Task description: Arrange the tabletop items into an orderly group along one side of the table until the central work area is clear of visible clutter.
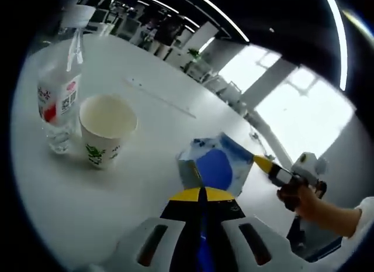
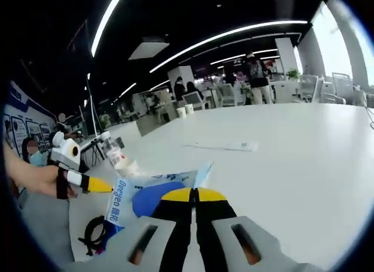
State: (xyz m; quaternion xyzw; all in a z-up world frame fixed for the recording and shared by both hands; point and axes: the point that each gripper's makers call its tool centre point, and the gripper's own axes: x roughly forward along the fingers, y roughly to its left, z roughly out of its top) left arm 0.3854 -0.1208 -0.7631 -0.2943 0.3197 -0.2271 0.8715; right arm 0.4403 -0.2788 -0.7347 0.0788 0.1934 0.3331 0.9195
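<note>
A: Left gripper [image 1: 201, 194]?
B: Jaws pressed together, yellow tips meeting. They sit right at the near edge of the blue-and-white pack [image 1: 215, 164]. Can't tell if they pinch it or just touch.

A: Right gripper [image 2: 194, 195]?
B: Same there, jaws closed tip to tip, right at the pack [image 2: 153, 197] in the right gripper view. A thin white flap of the pack stands up just past the tips. Grip on it unclear too.

A: Where's the pack?
B: On the white tabletop [image 1: 146, 117], between the two grippers. In the left gripper view the other gripper comes in from the right, a hand [image 1: 298, 197] on it, yellow tip at the pack's far corner.

A: Other items?
B: Paper cup [image 1: 106, 128], upright, empty, green print. Clear bottle [image 1: 59, 102] with a red-and-white label just beside the cup, leaning in that view; touching or not, can't tell. Both well apart from the pack. In the right gripper view the bottle [image 2: 116, 156] stands just behind the pack, and a flat white strip [image 2: 225, 145] lies farther out on the tabletop. A black cable loop [image 2: 93, 232] lies near the pack's low corner.
</note>
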